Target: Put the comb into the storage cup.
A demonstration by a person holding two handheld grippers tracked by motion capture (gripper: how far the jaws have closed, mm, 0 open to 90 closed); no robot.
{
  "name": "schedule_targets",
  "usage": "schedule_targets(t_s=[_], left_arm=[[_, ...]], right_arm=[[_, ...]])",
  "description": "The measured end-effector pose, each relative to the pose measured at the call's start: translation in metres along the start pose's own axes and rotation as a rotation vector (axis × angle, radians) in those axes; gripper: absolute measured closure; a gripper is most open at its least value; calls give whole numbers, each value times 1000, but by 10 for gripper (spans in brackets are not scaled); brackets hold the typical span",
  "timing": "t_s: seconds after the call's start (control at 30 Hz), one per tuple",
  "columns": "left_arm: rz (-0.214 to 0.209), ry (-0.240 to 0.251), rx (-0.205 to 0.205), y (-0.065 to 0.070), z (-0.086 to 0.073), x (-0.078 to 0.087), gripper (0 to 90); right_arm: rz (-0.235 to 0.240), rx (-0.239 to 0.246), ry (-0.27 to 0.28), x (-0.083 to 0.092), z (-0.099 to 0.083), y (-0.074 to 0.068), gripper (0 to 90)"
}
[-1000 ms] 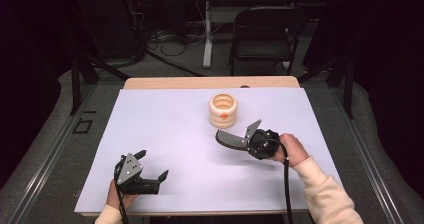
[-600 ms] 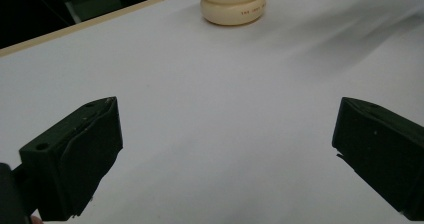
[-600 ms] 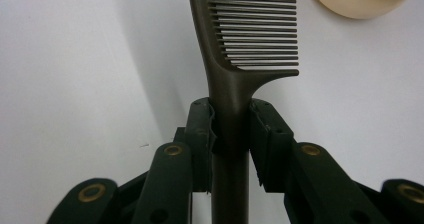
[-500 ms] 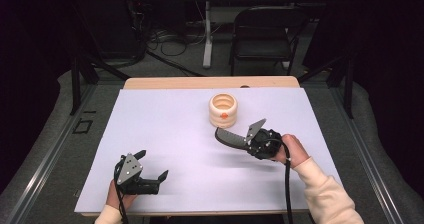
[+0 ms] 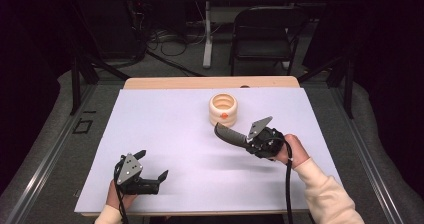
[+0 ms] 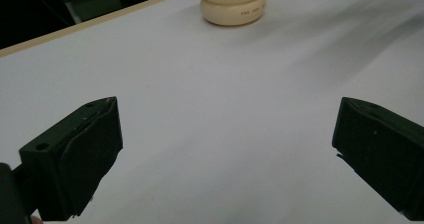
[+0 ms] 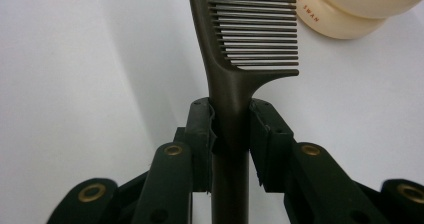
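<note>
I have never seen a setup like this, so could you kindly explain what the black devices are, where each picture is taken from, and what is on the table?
There is no robot here: a person holds a hand-operated two-jaw gripper in each hand. The high view looks down from above the person's side of the white table. The other two pictures come from small cameras riding on the grippers, looking along their jaws.

The left gripper rests near the table's front edge, its jaws wide apart with nothing between them. The right gripper is shut on the handle of a dark comb, whose toothed end points toward a cream ribbed container standing farther back on the table. An orange patch shows on that container; what it is cannot be told.
</note>
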State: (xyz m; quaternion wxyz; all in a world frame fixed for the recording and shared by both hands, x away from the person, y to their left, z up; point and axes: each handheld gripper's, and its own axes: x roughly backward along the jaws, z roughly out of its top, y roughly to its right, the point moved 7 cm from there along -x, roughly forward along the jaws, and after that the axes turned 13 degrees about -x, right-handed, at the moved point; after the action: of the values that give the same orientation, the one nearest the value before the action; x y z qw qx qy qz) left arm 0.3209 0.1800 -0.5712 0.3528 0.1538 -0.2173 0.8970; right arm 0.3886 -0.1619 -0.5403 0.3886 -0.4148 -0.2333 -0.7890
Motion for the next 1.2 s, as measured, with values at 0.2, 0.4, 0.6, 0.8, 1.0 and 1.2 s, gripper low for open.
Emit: schedule_targets(t_s=[0.2, 0.4, 0.6, 0.8, 1.0, 1.2], left_arm=[[1, 4, 0, 0, 0, 0, 0], [1, 4, 1, 0, 0, 0, 0], [1, 5, 0, 0, 1, 0, 0], [1, 5, 1, 0, 0, 0, 0], [1, 6, -1, 0, 0, 0, 0], [2, 4, 0, 0, 0, 0, 0]], right_arm=[[5, -24, 37, 4, 2, 1, 722], [10, -28, 68, 8, 5, 1, 722], [24, -63, 102, 13, 8, 0, 722], [30, -80, 130, 15, 10, 3, 722], [31, -97, 149, 16, 11, 4, 722], [27, -122, 179, 19, 13, 8, 723]])
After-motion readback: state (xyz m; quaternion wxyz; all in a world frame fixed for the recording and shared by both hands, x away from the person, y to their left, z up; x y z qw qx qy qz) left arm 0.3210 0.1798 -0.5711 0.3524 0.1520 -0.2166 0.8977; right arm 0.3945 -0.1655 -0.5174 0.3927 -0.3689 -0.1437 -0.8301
